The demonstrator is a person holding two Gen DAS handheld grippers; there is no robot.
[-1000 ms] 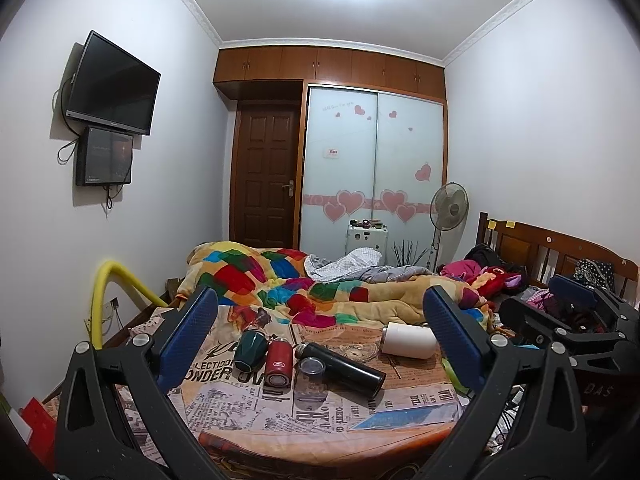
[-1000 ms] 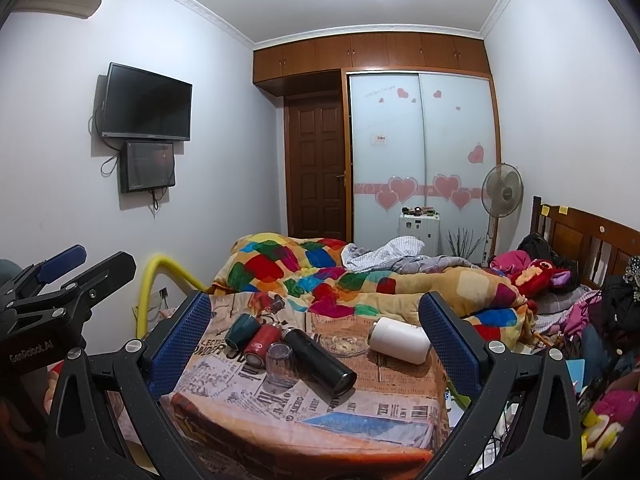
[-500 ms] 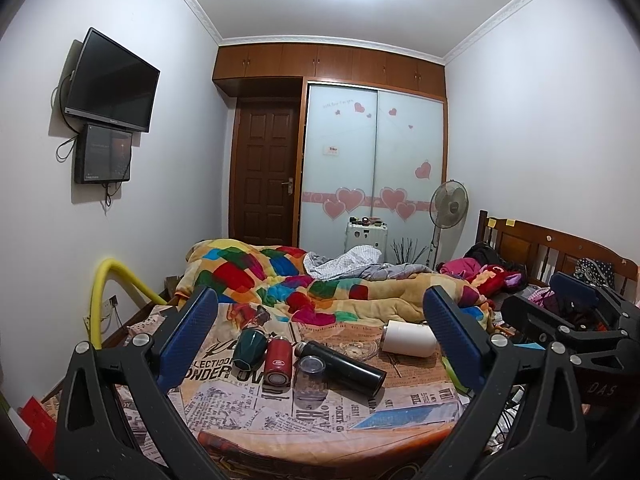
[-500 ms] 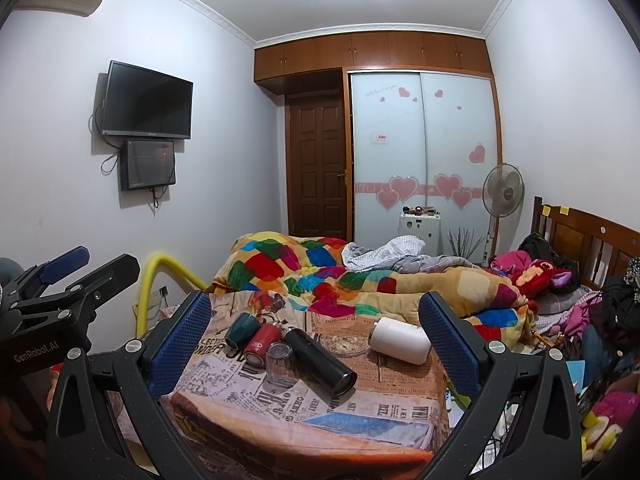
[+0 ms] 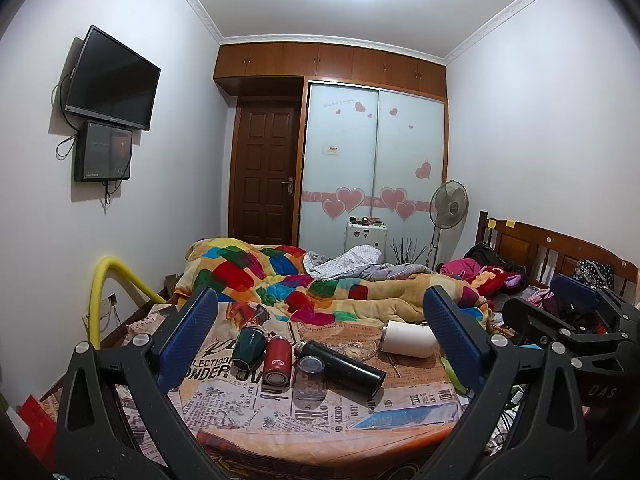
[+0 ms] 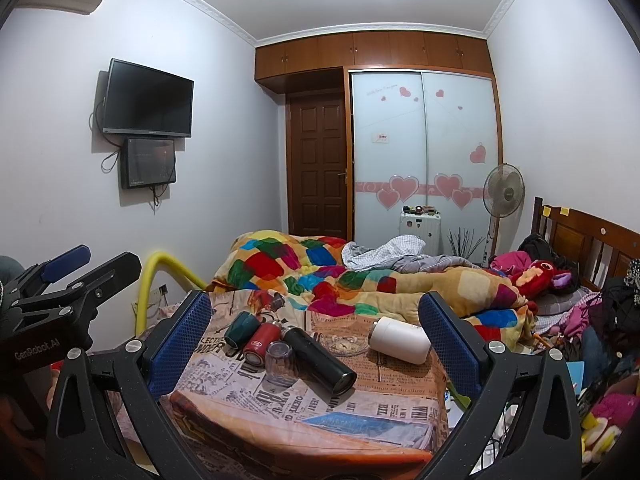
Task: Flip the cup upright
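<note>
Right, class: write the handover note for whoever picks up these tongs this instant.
Left tongs: open, empty, held back from the cups.
Right tongs: open, empty, also held back.
On the newspaper-print cloth: green cup, red cup, black flask and white cup all lie on their sides; the clear glass stands mouth down.
Done: nothing flipped yet.
Left: approach a cup, grip it, set it upright.

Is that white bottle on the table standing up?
No, the white bottle lies on its side on the newspaper-print tablecloth, to the right of the black flask, which also lies flat.
</note>
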